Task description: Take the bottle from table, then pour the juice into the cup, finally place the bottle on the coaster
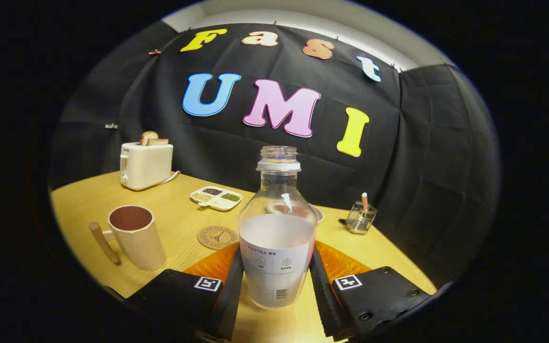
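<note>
Nearest the camera, the claw [277, 278] has its two fingers [229, 290] set on either side of a clear plastic bottle [277, 228], one against each flank of the lower body. Both fingers appear to touch the bottle's sides, so the claw looks closed onto it at about the bottle's width, though how hard it presses cannot be told. Whether the bottle's base rests on the wooden table [88, 209] or hangs just above it cannot be told either. It is upright, uncapped, with a ribbed neck and a white collar ring, and pale milky juice fills roughly its lower half; a white label wraps the lower body.

Ahead of the claw and to its left stands a beige mug-shaped cup [136, 236] with a brown inside and a wooden stick-like handle pointing away from the bottle. Between that cup and the bottle, just beyond the left finger, a round cork-coloured coaster [217, 237] lies flat on the table, bare, close beside the bottle.

Farther off to the left, a cream toaster [146, 164] sits near the table's back edge with two slices of toast [153, 138] sticking up from it. Between the toaster and the bottle, a white divided dish [216, 197] holds small portions of dark, green and pale stuff. Ahead and to the right of the claw, a small clear holder [360, 218] stands with a pinkish stick upright in it. Behind the bottle, a small bowl-like thing is partly hidden
</note>
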{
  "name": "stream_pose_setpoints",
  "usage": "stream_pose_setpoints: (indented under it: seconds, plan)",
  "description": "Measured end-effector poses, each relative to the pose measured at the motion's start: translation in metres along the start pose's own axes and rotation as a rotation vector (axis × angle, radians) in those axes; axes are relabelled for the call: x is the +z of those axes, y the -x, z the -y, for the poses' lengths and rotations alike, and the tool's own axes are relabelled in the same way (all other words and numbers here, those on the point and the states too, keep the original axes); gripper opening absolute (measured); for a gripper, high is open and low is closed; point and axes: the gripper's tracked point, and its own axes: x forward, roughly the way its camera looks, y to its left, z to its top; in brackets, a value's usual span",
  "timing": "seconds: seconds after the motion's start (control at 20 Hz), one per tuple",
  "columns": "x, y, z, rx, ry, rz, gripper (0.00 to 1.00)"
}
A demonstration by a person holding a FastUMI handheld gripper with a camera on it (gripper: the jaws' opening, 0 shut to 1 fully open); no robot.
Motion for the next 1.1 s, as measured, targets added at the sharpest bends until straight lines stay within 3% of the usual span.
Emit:
stream_pose_setpoints:
  seconds: [0.4, 0.85, 1.1]
  plan:
    - [0.062, 0.007, -0.033, 0.009, 0.392, 0.031, 0.70]
    - [0.027, -0.002, -0.067, 0.027, 0.822, -0.010, 0.70]
    - [0.011, -0.005, -0.080, 0.055, 0.975, -0.013, 0.70]
